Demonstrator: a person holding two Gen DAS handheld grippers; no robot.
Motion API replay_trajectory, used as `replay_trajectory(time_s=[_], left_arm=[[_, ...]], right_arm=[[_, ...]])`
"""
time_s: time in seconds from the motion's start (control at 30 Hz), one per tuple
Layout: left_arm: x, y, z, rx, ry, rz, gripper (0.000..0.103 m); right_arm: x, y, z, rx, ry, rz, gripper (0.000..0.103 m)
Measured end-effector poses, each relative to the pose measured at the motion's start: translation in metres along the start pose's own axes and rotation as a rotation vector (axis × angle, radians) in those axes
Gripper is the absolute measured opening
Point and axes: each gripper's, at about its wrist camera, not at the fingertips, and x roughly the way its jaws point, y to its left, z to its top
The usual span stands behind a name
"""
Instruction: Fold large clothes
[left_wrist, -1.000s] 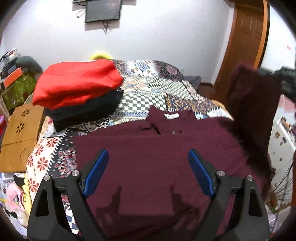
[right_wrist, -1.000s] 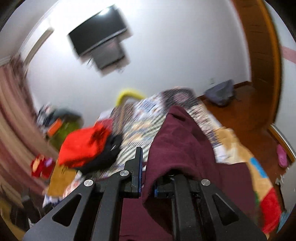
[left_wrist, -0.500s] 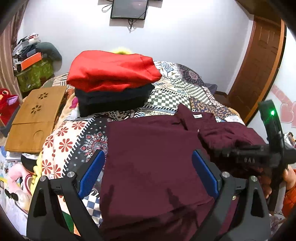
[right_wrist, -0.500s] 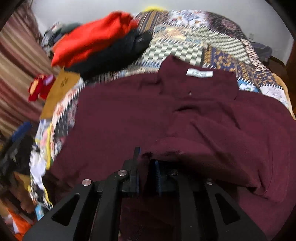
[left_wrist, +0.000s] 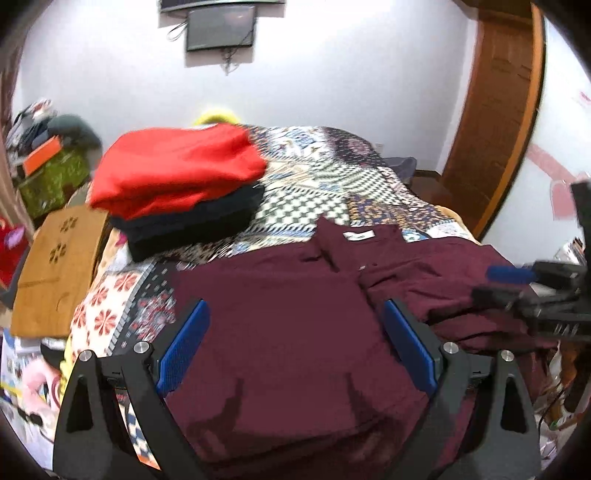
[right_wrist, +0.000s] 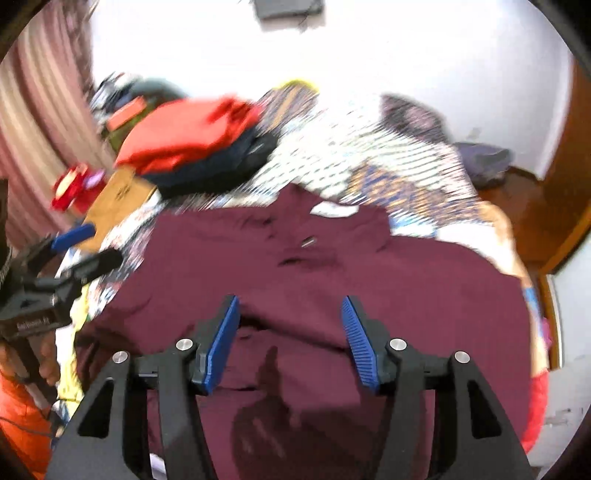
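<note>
A large maroon shirt (left_wrist: 280, 325) lies spread on the bed, its collar and white label (left_wrist: 358, 234) at the far end. Its right side is folded inward and lies rumpled on the body (left_wrist: 443, 295). My left gripper (left_wrist: 293, 310) hovers open over the shirt's middle with nothing between its blue pads. In the right wrist view my right gripper (right_wrist: 289, 301) is over the same shirt (right_wrist: 332, 273). Its jaws are opening, and the cloth lies below the pads, not pressed between them. Each gripper shows in the other's view: the right (left_wrist: 509, 284), the left (right_wrist: 85, 247).
A stack of folded red and dark clothes (left_wrist: 177, 173) sits on the patterned quilt (left_wrist: 332, 184) at the far left. A wooden lap desk (left_wrist: 59, 258) leans beside the bed on the left. A wooden door (left_wrist: 495, 110) stands at the right, and a screen (left_wrist: 221, 22) hangs on the wall.
My right gripper carried the shirt's raised side down onto its body, then its jaws parted and released the cloth. The left gripper stayed open over the shirt.
</note>
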Motion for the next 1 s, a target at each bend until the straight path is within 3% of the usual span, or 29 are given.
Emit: replay_trajectory(time_s=[0.2, 0.4, 0.57, 0.77, 0.9, 1.0], left_arm=[[0.015, -0.050, 0.017, 0.116, 0.001, -0.025, 0.097], [0.048, -0.106, 0.028, 0.224, 0.059, -0.087, 0.098], [0.083, -0.153, 0.023, 0.312, 0.159, -0.138, 0.098], [0.119, -0.207, -0.004, 0.464, 0.304, -0.191, 0.098], [0.129, -0.226, -0.016, 0.544, 0.306, -0.156, 0.099], [0.136, -0.227, -0.014, 0.536, 0.316, -0.163, 0.101]], right_arm=[[-0.031, -0.063, -0.004, 0.132, -0.091, -0.122, 0.055], [-0.042, -0.115, -0.026, 0.243, -0.104, -0.228, 0.055], [-0.042, -0.152, -0.049, 0.361, -0.074, -0.237, 0.055], [-0.037, -0.172, -0.069, 0.457, -0.047, -0.202, 0.056], [-0.031, -0.178, -0.077, 0.487, -0.034, -0.185, 0.056], [-0.029, -0.179, -0.079, 0.497, -0.029, -0.168, 0.056]])
